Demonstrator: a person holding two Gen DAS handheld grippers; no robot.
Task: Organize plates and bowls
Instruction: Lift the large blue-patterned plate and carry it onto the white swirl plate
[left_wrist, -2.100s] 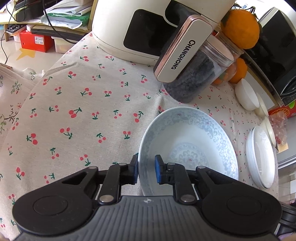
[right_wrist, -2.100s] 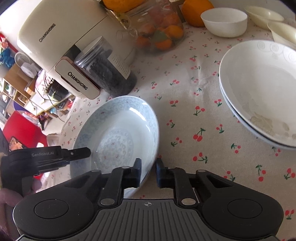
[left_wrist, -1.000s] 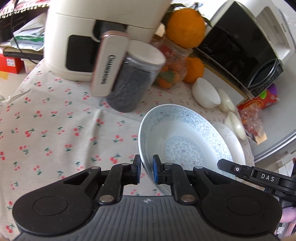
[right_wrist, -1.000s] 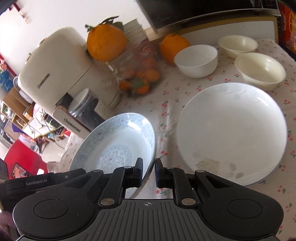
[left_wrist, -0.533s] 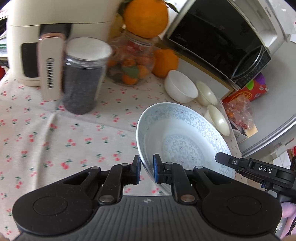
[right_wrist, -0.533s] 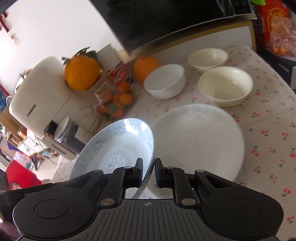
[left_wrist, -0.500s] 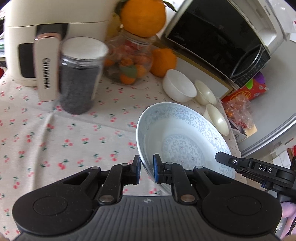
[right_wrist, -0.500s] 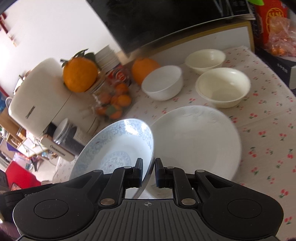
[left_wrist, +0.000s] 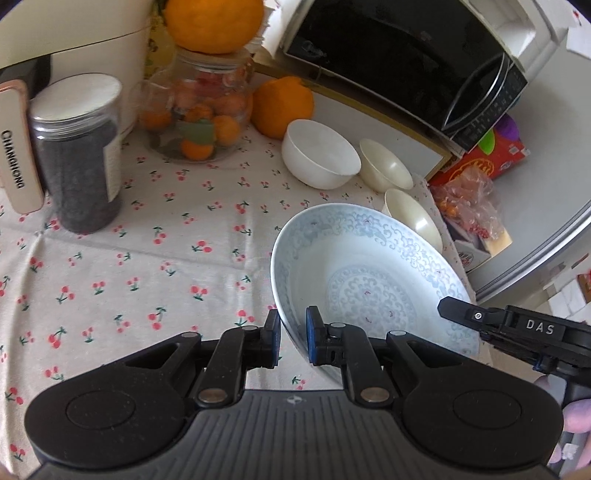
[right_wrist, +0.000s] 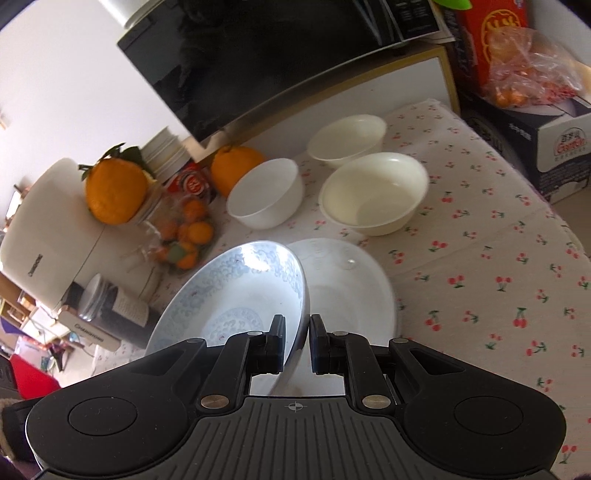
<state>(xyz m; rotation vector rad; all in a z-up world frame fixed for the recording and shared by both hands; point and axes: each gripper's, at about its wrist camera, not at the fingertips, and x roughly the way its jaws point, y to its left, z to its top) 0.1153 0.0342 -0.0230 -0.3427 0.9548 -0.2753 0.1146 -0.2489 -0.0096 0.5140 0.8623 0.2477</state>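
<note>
A blue-patterned deep plate (left_wrist: 369, 280) (right_wrist: 240, 291) hangs above the cherry-print tablecloth, held by both grippers. My left gripper (left_wrist: 292, 336) is shut on its near rim, and my right gripper (right_wrist: 297, 341) is shut on the opposite rim; the right gripper's black body (left_wrist: 517, 328) shows at the right of the left wrist view. Partly under the held plate lies a white plate (right_wrist: 351, 291). Behind it stand a white bowl (right_wrist: 267, 192) (left_wrist: 319, 158) and two cream bowls (right_wrist: 373, 192) (right_wrist: 347, 138).
A glass jar of small oranges (left_wrist: 199, 118) with a large orange (left_wrist: 214, 22) on top, another orange (left_wrist: 282, 105), a dark-filled jar (left_wrist: 79, 155), a cream appliance (right_wrist: 48, 236), a black microwave (left_wrist: 406, 55) and red boxes (right_wrist: 487, 33) crowd the back and right edge.
Both grippers have carried the blue-patterned plate to the right across the table, away from the cream appliance; it now overlaps the white plate, near the bowls.
</note>
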